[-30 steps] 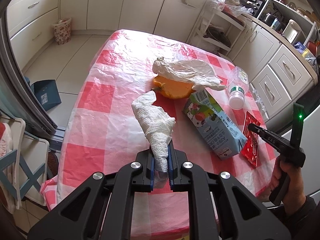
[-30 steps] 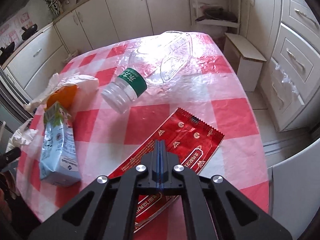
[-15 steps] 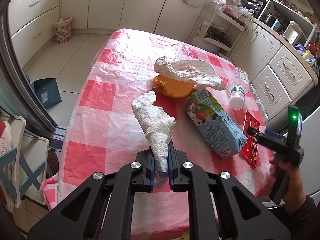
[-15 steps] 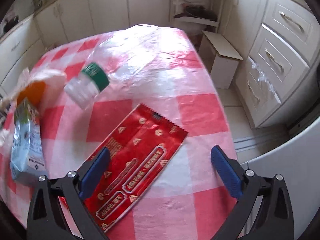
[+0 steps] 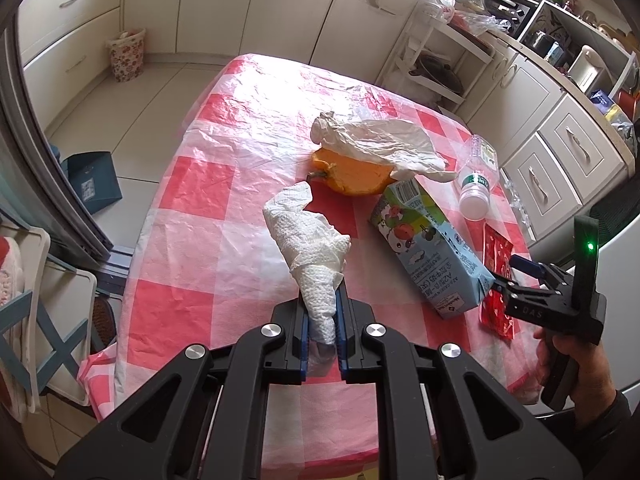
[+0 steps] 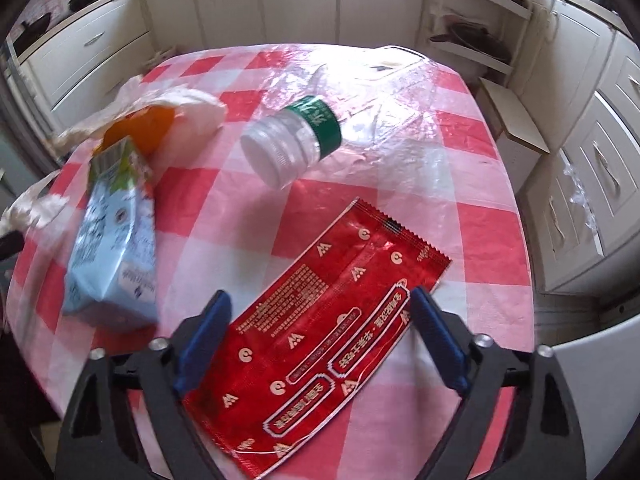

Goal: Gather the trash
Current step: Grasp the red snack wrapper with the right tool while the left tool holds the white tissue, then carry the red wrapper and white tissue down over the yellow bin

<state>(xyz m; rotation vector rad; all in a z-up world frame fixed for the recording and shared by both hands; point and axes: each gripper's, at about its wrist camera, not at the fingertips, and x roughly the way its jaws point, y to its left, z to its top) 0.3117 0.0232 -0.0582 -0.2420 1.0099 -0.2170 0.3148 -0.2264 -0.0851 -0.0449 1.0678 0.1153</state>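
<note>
With the left tongs [image 5: 322, 322] clamped on the paper towel [image 5: 312, 248], the right tongs [image 6: 320, 338], just closing but apart, straddle the flat red wrapper [image 6: 320, 344] low in frame and may skid over it.

Left gripper [image 5: 322, 320] clamped on crumpled paper towel [image 5: 310, 240], which trails onto the checked tablecloth [image 5: 208, 240]. Milk carton [image 5: 430, 248] lies on its side right of it; right gripper [image 5: 516, 270] (hand-held) sits over the red wrapper [image 5: 496, 252], fingers apart.
</note>
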